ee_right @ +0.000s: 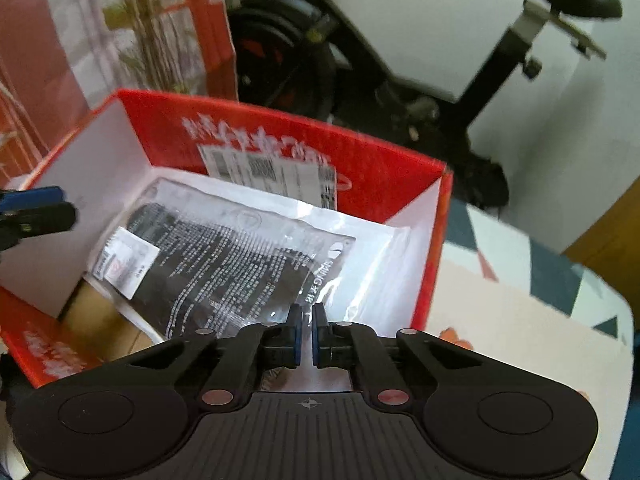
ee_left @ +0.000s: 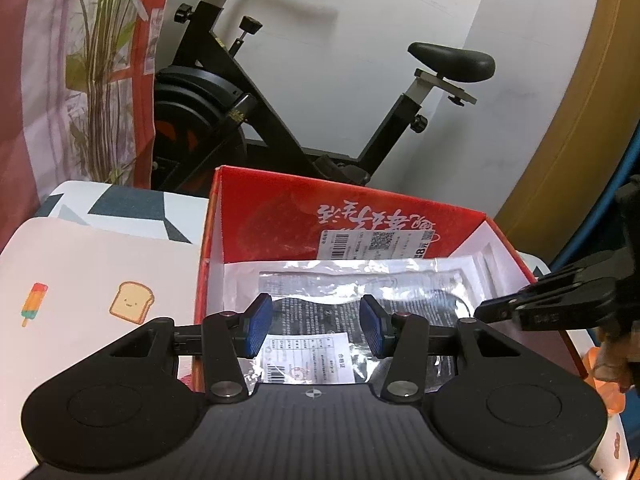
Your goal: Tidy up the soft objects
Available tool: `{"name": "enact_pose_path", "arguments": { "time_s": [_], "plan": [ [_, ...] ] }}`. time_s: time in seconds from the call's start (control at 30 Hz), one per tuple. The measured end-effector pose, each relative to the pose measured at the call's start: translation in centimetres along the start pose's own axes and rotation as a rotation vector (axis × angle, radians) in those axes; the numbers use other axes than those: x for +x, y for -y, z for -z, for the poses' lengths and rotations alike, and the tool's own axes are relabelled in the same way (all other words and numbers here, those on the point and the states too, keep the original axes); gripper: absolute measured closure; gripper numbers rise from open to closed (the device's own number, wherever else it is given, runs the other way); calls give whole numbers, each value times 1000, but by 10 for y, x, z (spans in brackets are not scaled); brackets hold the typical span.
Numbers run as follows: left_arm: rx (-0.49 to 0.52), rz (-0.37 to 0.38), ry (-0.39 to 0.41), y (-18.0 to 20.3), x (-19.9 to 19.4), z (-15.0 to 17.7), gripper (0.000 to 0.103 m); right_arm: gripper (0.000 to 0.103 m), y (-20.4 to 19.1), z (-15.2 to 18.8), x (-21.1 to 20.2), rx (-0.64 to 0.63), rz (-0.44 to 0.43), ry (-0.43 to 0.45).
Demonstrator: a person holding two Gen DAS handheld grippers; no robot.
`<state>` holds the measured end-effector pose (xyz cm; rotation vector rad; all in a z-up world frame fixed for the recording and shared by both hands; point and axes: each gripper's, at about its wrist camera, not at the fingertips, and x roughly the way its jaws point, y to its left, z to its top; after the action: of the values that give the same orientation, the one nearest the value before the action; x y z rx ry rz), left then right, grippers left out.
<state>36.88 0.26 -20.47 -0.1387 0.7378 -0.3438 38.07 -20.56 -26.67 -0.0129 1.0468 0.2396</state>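
A red cardboard box (ee_left: 304, 208) with white inner walls stands open on the table. Inside lies a clear plastic bag (ee_left: 320, 312) holding a dark soft item with printed text and a white label. It also shows in the right wrist view (ee_right: 224, 252), inside the same box (ee_right: 360, 168). My left gripper (ee_left: 316, 330) is open, hovering over the bag at the box's near edge. My right gripper (ee_right: 306, 336) is shut on the bag's near edge, at the box's near right corner. Its tip shows in the left wrist view (ee_left: 504, 310).
A white mat (ee_left: 100, 280) with toast and popsicle prints lies left of the box on a patterned tablecloth (ee_right: 540, 264). A black exercise bike (ee_left: 248, 120) stands behind the table. A plant and red-patterned curtain (ee_left: 100, 60) are at the back left.
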Motion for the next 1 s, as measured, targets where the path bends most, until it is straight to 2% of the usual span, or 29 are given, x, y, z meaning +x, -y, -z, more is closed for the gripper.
{"name": "enact_pose_path", "arguments": {
  "time_s": [0.3, 0.47, 0.67, 0.73, 0.97, 1.0],
  "plan": [
    [17, -20, -6, -2, 4, -2, 52, 100, -19, -17, 53, -47, -17, -203],
    [30, -16, -7, -1, 5, -1, 52, 100, -25, -16, 63, -73, -11, -239],
    [41, -25, -10, 0, 5, -1, 52, 99, -28, -15, 55, -73, 23, -214],
    [51, -34, -12, 1, 4, 0, 52, 90, -28, -12, 44, -70, 39, -188],
    [91, -59, -6, 9, -7, -1, 52, 75, -21, -3, 0, -36, 31, -89],
    [97, -63, -4, 11, -9, -1, 52, 69, -21, -1, -5, -26, 31, -75]
  ]
}}
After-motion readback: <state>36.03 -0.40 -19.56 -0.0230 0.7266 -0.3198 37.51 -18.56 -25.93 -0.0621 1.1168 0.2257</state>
